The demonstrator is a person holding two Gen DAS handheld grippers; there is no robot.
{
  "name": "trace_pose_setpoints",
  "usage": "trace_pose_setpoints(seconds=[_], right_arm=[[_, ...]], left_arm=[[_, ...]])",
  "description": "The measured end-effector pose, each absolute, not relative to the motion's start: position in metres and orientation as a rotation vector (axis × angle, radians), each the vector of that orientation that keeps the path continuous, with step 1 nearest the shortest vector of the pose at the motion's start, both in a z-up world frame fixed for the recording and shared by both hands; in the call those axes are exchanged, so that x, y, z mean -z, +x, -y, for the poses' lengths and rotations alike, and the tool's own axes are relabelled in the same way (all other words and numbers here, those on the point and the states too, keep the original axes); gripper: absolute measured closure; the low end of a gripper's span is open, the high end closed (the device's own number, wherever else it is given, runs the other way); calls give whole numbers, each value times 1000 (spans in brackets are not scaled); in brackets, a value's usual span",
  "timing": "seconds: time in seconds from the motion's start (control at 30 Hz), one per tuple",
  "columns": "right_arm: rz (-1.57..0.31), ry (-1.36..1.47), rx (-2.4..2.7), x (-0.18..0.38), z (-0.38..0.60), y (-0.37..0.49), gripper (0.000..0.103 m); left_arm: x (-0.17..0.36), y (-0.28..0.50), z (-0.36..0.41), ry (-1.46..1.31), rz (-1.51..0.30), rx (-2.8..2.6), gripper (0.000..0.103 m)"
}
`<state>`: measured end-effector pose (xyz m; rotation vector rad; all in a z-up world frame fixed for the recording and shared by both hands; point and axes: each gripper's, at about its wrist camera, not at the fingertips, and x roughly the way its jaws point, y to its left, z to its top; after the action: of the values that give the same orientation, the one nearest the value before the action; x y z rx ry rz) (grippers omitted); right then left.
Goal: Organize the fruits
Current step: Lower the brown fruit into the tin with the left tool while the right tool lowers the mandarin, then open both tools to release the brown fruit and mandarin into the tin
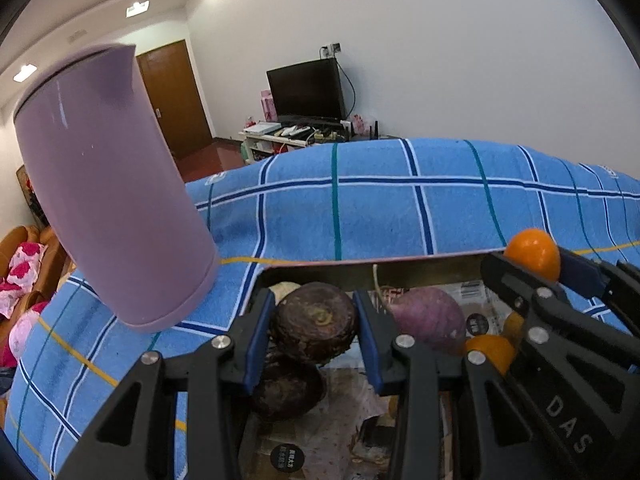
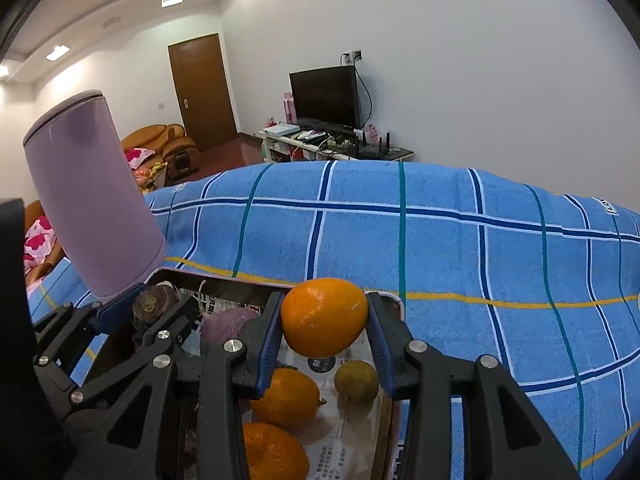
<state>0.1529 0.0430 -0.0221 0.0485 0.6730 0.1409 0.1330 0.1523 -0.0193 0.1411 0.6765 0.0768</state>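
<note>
A paper-lined metal tray (image 1: pixel 400 270) (image 2: pixel 394 308) sits on a blue checked cloth. My left gripper (image 1: pixel 316 320) is shut on a dark brown round fruit (image 1: pixel 316 326), held just above the tray. A second dark fruit (image 1: pixel 286 394) lies below it and a purple one (image 1: pixel 430 316) beside it. My right gripper (image 2: pixel 325 320) is shut on an orange (image 2: pixel 324 316), also seen at the right of the left wrist view (image 1: pixel 534 254). Two more oranges (image 2: pixel 286 398) (image 2: pixel 274 452) and a small greenish fruit (image 2: pixel 356 380) lie in the tray under it.
A tall lilac cylinder (image 1: pixel 108 188) (image 2: pixel 90 200) stands on the cloth just left of the tray. The blue cloth (image 2: pixel 440 240) stretches far beyond and to the right. A TV stand, door and orange sofa lie in the background.
</note>
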Motion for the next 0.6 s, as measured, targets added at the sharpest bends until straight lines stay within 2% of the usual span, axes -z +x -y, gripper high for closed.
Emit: trace_pose_setpoints(seconds=[0.43,0.5,0.6], right_arm=[[-704,87,-190,24,-40,152,60],[-696,105,-202,23,-38,150,58],[-679,140,-211,22,-34,147,49]], left_arm=[[20,129,-148,167,-668,-95,61],[21,129,-149,165,-673,-96,61],[20,130,-149,160,-678,-107,59]])
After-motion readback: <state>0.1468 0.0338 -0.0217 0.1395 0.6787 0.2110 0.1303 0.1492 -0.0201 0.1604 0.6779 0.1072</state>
